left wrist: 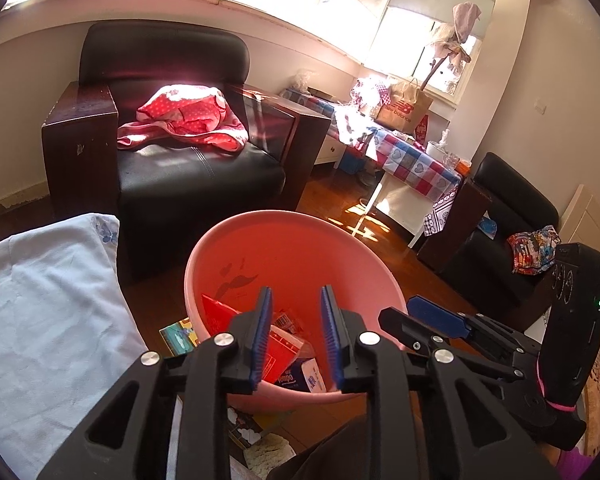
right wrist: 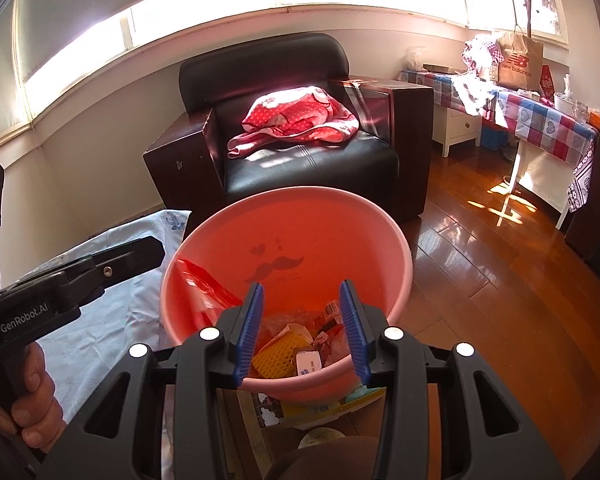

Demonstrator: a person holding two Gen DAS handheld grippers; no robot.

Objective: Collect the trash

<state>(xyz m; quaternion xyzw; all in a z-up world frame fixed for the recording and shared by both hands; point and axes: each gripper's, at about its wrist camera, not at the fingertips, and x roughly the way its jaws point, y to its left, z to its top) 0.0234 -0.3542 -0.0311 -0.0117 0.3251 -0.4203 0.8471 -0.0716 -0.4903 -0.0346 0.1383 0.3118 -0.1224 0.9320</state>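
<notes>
The pink bin [right wrist: 288, 240] stood on the floor before the black armchair [right wrist: 300, 152] and already held a red wrapper [right wrist: 204, 284], a yellow foam net [right wrist: 278, 354] and a tissue pack [left wrist: 300, 376]. Both the left gripper [left wrist: 296, 336] and right gripper [right wrist: 302, 332] hung over its rim, jaws parted and holding nothing. Judging by the paper scraps [right wrist: 320, 408] beneath the bin, some collecting remained.

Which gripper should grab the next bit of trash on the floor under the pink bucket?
Probably the left gripper. It is open with nothing between its pads, and the card lies just left of the pink bucket beside it. The right gripper is open too, but sits farther from that card.
</notes>
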